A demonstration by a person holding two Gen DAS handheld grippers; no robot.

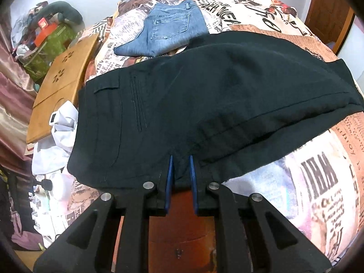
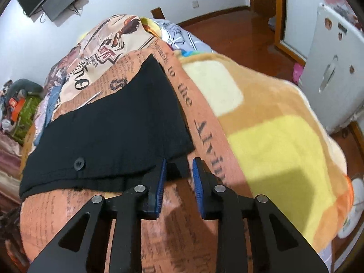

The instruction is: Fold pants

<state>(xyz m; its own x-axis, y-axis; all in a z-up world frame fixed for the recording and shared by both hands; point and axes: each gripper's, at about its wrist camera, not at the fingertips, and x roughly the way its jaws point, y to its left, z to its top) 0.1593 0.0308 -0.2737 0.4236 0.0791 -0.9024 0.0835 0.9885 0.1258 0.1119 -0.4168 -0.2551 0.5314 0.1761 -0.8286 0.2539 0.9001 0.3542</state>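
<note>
Black pants (image 1: 204,95) spread flat on newsprint-patterned bed (image 1: 318,182). Left tool (image 1: 181,159) clamped on near edge; right tool (image 2: 178,161) parted around hem corner, grip unconfirmed.

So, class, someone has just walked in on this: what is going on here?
A person is folding black trousers on a bed covered by a newspaper-print sheet, a two-finger gripper in each hand. The left gripper is shut on the trousers' near edge. The right gripper straddles a corner of the same trousers, jaws apart and not yet pinching. Folded blue jeans lie further back on the bed.
</note>
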